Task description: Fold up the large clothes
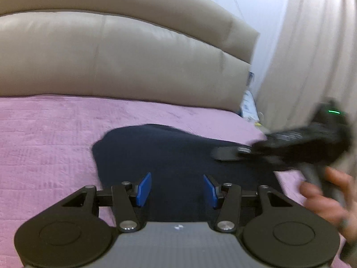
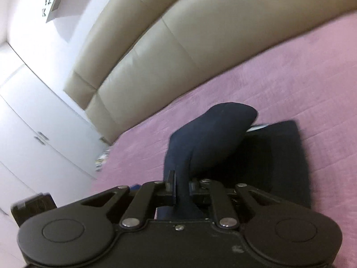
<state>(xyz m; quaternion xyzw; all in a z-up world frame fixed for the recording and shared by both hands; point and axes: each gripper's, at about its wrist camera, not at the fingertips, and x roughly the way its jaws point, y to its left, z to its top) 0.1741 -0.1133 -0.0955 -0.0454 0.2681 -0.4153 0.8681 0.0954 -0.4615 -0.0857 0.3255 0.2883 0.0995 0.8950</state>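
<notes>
A dark navy garment lies folded on the pink bed cover. My left gripper hovers over its near edge, its blue pads apart and gripping nothing. In the left wrist view my right gripper reaches in from the right over the garment, blurred, held by a hand. In the right wrist view my right gripper is shut on a strip of the navy garment, which rises in a raised fold above the flat part.
A beige padded headboard runs along the far side of the bed. A pale curtain hangs at the right, with small items beside the bed. White wardrobe doors stand at the left in the right wrist view.
</notes>
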